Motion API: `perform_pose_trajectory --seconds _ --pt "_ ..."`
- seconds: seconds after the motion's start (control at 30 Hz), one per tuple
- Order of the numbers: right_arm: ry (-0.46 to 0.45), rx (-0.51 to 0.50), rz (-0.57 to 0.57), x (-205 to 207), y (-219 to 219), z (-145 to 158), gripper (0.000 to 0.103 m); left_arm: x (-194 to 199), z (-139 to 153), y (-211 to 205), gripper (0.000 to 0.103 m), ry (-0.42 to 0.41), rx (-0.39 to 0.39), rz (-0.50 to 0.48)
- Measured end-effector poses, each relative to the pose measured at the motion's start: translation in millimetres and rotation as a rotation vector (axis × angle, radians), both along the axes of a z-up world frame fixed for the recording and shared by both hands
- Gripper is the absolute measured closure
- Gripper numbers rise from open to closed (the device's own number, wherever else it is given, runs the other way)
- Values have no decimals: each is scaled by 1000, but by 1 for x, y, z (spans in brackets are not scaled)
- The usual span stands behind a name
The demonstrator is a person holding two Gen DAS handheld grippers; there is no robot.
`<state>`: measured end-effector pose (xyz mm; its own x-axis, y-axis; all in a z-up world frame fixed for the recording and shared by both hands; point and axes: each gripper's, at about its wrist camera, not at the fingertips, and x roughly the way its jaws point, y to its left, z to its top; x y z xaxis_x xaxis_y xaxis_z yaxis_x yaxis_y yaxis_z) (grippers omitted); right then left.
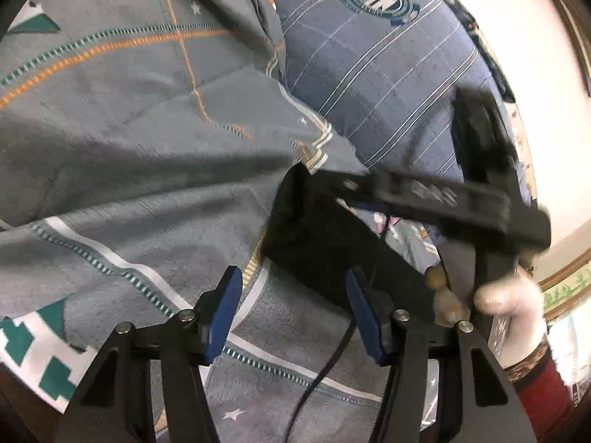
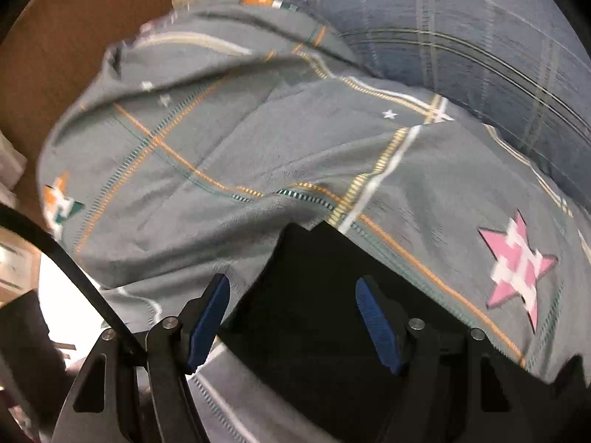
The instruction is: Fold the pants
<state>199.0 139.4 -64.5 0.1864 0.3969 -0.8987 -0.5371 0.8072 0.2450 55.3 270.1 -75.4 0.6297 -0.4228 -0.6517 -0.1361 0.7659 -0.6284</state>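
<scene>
Both pairs of tongs gape wide and hold nothing: the left gripper (image 1: 295,310) and the right gripper (image 2: 291,317) hover over the black folded fabric pants (image 2: 314,295), which lie on the grey star-patterned quilt (image 1: 129,170) near its striped blue pillow (image 1: 369,74). Risk: a low pinch may catch quilt too.

Left tongs (image 1: 293,313) gape over the black pants (image 1: 317,229) on a grey quilt (image 1: 129,170), right tongs (image 1: 424,192) blurred beyond
</scene>
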Motion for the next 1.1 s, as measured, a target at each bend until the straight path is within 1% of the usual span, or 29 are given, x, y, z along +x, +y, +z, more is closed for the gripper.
perform_pose_trajectory --seconds 0.13,0.17,0.2,0.23,0.27,0.3,0.33,0.37,0.4,0.5,0.6,0.63,0.67,0.73,0.77,0.83,0.87,0.9,0.97,1.0,1.03,1.07,1.1 --pt "0 -156 44 11 37 -22 26 -3 -7 6 48 15 -21 16" --pt "-9 -199 48 13 43 -28 26 -6 -6 10 48 11 -27 21" --pt "-38 -247 52 15 48 -34 26 -8 -6 12 48 8 -26 26" --pt "-49 -270 62 15 50 -38 29 -10 -5 16 48 3 -23 31" --pt "-69 -284 70 14 50 -39 41 -12 -5 18 48 -2 -25 33" --pt "-88 -274 70 14 48 -36 62 -13 -4 21 48 -6 -26 35" --pt "-78 -247 66 15 42 -33 73 -14 -2 23 48 -10 -25 38" --pt "-57 -210 54 17 35 -29 86 -14 0 24 48 -17 -27 38" --pt "-31 -161 32 20 24 -24 91 -13 1 24 48 -25 -31 35" --pt "-25 -82 -11 22 5 -14 91 -4 9 13 48 -41 -10 2" --pt "-5 -11 -48 23 -14 -8 91 18 11 -9 48 -49 38 -73" --pt "-1 -7 -50 24 -17 -8 91 27 7 -15 48 -33 72 -84" --pt "1 -9 -51 25 -16 -9 91 33 4 -18 48 -17 79 -89" --pt "14 -14 -29 24 -13 -12 87 41 -5 -21 48 -3 41 -104" --pt "26 -18 -22 24 -6 -16 84 44 -8 -23 48 2 36 -104" --pt "29 -32 -16 28 2 -20 63 50 -16 -27 48 14 21 -110" --pt "28 -36 -15 30 6 -22 44 51 -18 -29 48 12 15 -109" --pt "22 -48 -11 32 12 -24 40 52 -19 -30 48 4 15 -104" --pt "16 -107 14 34 26 -33 40 56 -19 -33 48 -16 13 -108" --pt "2 -148 32 33 34 -38 39 58 -20 -34 54 -21 7 -112" --pt "-35 -193 54 31 41 -41 41 61 -22 -35 64 -19 -5 -125" --pt "-63 -230 71 28 47 -42 52 63 -25 -35 96 -1 -4 -132" --pt "-80 -235 82 26 51 -40 87 64 -28 -34 95 18 -13 -140"
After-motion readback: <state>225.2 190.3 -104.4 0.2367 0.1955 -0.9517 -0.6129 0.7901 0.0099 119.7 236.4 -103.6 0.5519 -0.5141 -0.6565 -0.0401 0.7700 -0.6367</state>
